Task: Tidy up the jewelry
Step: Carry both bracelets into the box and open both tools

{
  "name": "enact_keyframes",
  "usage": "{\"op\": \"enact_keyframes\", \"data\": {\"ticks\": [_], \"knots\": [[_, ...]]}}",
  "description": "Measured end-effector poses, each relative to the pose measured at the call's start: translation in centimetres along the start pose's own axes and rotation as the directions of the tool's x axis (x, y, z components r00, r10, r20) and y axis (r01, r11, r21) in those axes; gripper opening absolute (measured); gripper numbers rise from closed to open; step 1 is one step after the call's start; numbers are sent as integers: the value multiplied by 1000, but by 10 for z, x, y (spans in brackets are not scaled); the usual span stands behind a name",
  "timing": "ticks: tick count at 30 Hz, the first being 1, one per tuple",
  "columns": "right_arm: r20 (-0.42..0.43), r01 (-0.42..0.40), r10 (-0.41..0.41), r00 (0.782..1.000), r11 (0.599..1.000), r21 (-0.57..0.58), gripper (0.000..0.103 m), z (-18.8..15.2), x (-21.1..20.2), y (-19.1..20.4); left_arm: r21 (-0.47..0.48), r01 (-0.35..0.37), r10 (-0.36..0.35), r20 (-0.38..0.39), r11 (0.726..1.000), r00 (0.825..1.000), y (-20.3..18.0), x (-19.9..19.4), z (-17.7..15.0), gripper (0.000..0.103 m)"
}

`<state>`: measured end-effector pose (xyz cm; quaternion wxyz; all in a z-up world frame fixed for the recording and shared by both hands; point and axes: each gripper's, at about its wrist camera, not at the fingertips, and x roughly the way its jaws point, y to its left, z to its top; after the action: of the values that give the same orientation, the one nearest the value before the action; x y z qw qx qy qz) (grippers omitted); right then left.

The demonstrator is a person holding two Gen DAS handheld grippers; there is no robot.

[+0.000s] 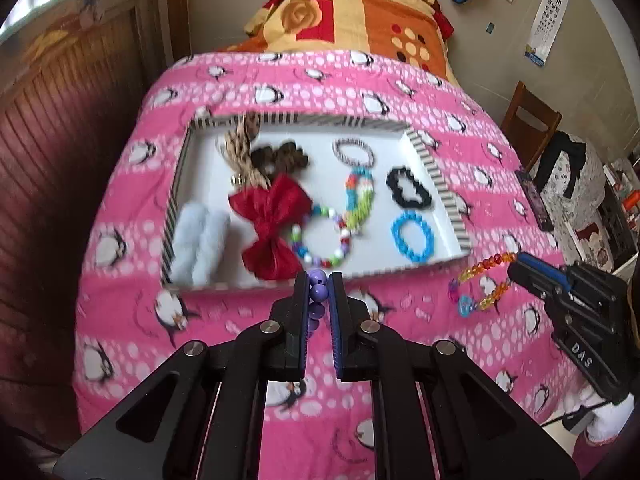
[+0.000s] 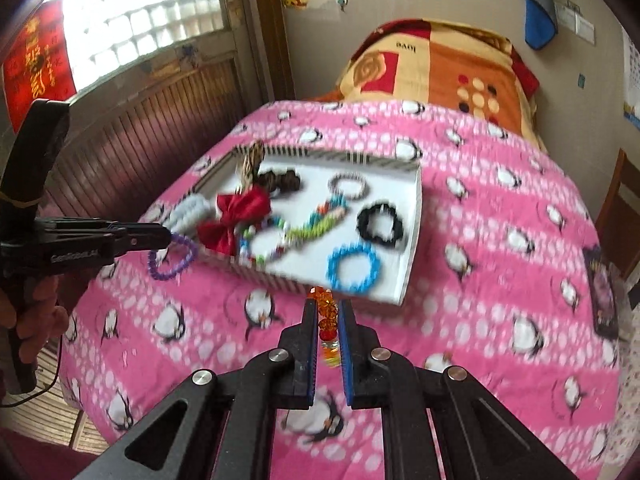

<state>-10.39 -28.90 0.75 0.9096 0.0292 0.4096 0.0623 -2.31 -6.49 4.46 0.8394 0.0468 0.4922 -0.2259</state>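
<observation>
A shallow white tray with striped walls [image 1: 438, 184] [image 2: 416, 224] lies on the pink penguin blanket. It holds a red bow [image 1: 272, 220], a blue bracelet [image 1: 413, 237], a black scrunchie [image 1: 409, 189], a multicoloured bead bracelet [image 1: 324, 240] and other pieces. My left gripper [image 1: 319, 285] [image 2: 170, 237] is shut on a purple bead bracelet [image 1: 318, 291] [image 2: 174, 258], held just before the tray's near edge. My right gripper [image 2: 325, 312] [image 1: 516, 268] is shut on an orange and yellow bead bracelet [image 2: 326, 312] [image 1: 480, 284], held above the blanket by the tray's near right corner.
A folded orange and red quilt [image 1: 360, 12] lies at the head of the bed. A dark wooden wall panel [image 1: 60, 140] runs along the left. A wooden chair [image 1: 528, 120] and cluttered furniture stand at the right. A dark flat object [image 1: 534, 200] lies on the blanket's right edge.
</observation>
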Motion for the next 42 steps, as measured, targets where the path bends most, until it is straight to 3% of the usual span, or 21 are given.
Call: {"op": "enact_keyframes", "data": {"ticks": [7,19,25,31,36,39,41,42], "knots": [[10,-13,13,1000,1000,-2,9,48,24,-13,15,-6,6,18,1000,1000,-8,12,43,8],[-78,-62,63,995,998,9,9,116,118,-44,-32,1,-2,-32,999,999,-25,95,111,8],[-147,-24,27,989,1000,20,9,134,177,-77,-107,-108,95,-120,988,988,7,146,113,8],[-177,84,-85,981,996,-12,9,139,209,-100,-101,-149,133,-150,984,980,21,161,104,8],[-173,77,-80,982,997,-23,9,138,213,-95,-93,-171,157,-140,981,978,18,160,98,8],[-173,71,-69,983,997,6,10,135,208,-94,-91,-175,161,-142,980,977,15,159,96,13],[-164,59,-54,985,998,25,24,131,201,-93,-89,-178,164,-140,980,976,13,156,94,35],[-157,52,-46,987,998,31,29,128,195,-92,-92,-175,162,-134,980,978,12,154,93,41]]}}
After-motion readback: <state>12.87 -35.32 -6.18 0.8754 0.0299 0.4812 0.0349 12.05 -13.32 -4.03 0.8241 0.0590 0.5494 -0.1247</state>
